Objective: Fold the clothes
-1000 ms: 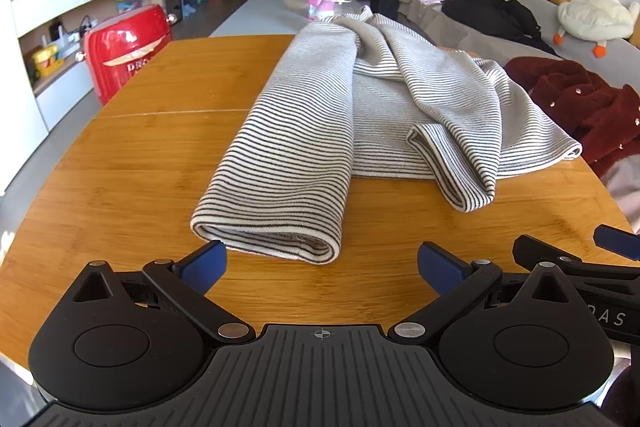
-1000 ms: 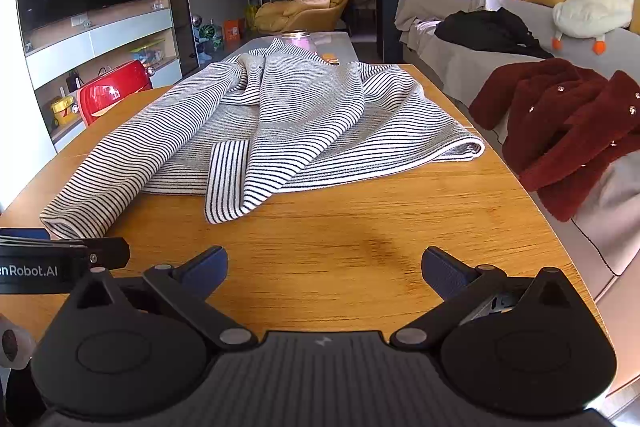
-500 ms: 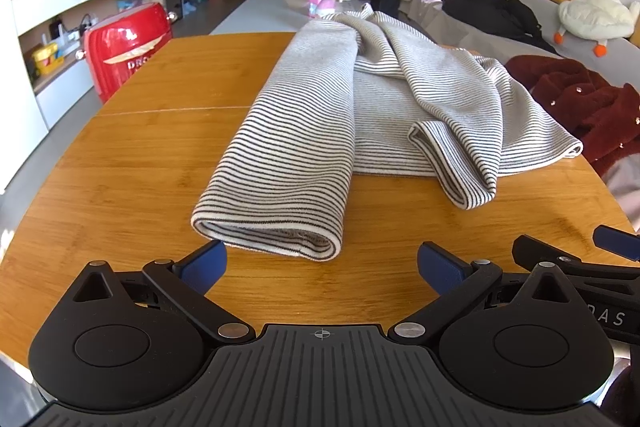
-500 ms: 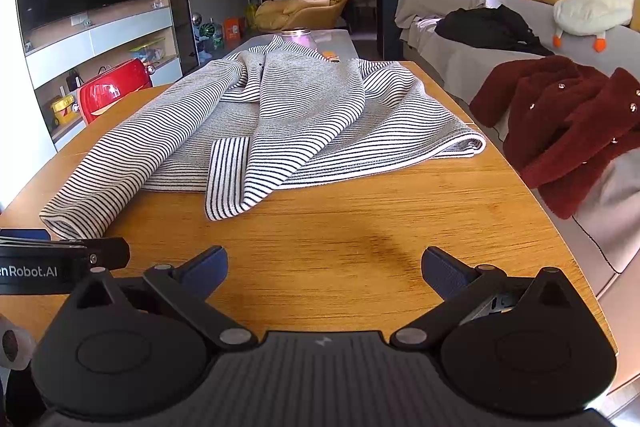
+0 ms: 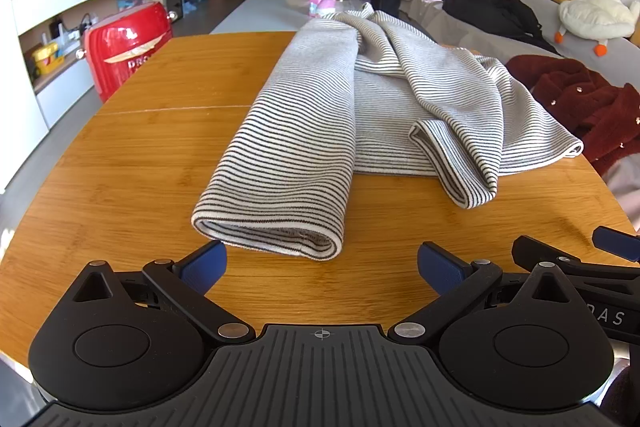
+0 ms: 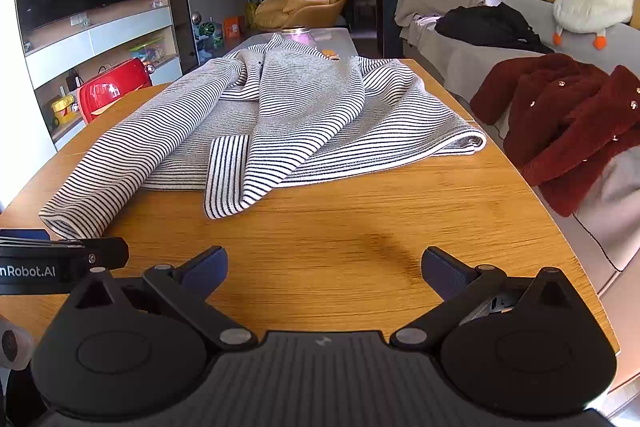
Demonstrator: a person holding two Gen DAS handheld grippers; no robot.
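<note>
A black-and-white striped garment (image 5: 320,115) lies partly folded on the wooden table (image 5: 140,155), with both sleeves laid over its body. It also shows in the right wrist view (image 6: 288,115). My left gripper (image 5: 322,263) is open and empty, just short of the near sleeve end (image 5: 272,227). My right gripper (image 6: 324,267) is open and empty over bare wood, with the striped cuff (image 6: 226,183) ahead to its left. The right gripper's fingers show at the right edge of the left wrist view (image 5: 580,259).
A dark red fuzzy coat (image 6: 568,123) hangs on the sofa right of the table. A red case (image 5: 124,47) stands off the table's left side. A black garment (image 6: 488,27) and a plush duck (image 6: 592,3) lie on the sofa.
Both grippers have crept slightly forward toward the garment. The garment has not moved and both grippers stay open.
</note>
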